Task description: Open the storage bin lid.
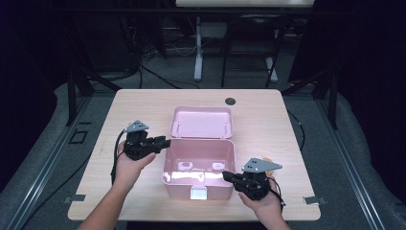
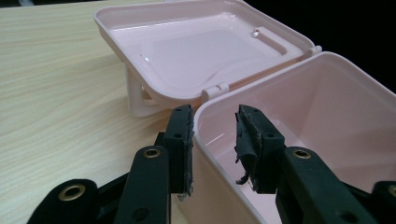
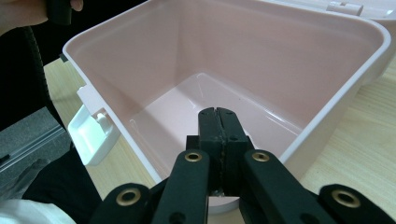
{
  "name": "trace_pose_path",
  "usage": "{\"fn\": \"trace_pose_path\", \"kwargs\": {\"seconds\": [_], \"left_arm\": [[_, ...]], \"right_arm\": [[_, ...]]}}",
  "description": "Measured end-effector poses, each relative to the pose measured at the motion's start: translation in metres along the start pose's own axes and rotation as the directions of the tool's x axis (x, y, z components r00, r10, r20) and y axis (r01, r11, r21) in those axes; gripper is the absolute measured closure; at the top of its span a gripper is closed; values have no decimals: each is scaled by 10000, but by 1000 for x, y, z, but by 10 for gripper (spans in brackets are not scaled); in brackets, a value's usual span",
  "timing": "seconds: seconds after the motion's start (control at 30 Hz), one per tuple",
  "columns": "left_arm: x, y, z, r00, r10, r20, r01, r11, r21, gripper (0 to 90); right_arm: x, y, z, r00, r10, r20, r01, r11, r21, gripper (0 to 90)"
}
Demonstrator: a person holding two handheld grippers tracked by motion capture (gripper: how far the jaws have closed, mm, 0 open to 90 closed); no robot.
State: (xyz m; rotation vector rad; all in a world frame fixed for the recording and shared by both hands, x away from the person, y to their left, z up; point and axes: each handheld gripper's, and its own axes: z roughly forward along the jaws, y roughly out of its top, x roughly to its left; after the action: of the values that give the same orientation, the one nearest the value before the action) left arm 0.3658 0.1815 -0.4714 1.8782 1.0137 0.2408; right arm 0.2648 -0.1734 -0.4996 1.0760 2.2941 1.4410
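Pink box (image 1: 198, 165) mid-table, lid (image 1: 201, 122) flung back behind it. Left gripper (image 2: 215, 140) jaws apart, straddling box's left wall to steady it. Right gripper (image 3: 218, 122) jaws pressed together, empty, poised over box's right rim.

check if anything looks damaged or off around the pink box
The pad on one jaw of the left gripper is frayed and peeling, with a loose shred hanging at its lower edge. The open pink box itself looks intact and empty.

Black hand-held gripper (image 1: 163, 143) bodies, 2 jaws each, brass-ringed screw holes, grey three-cornered top plates, trailing black cables; bare forearms.
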Motion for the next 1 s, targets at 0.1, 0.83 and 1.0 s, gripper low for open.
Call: {"fn": "trace_pose_path", "kwargs": {"seconds": [0.1,0.83,1.0], "left_arm": [[0,-3,3,10000,59,-2,-59,10000,37,659],[2,-12,13,9998,-170,-47,171,9998,60,743],[2,-13,13,9998,-200,-27,200,9998,3,744]], "right_arm": [[0,0,0,10000,30,-25,-30,10000,-4,900],[-1,0,-1,10000,56,-18,-56,10000,14,900],[-1,0,-1,9999,130,18,-130,9999,-23,895]]}}
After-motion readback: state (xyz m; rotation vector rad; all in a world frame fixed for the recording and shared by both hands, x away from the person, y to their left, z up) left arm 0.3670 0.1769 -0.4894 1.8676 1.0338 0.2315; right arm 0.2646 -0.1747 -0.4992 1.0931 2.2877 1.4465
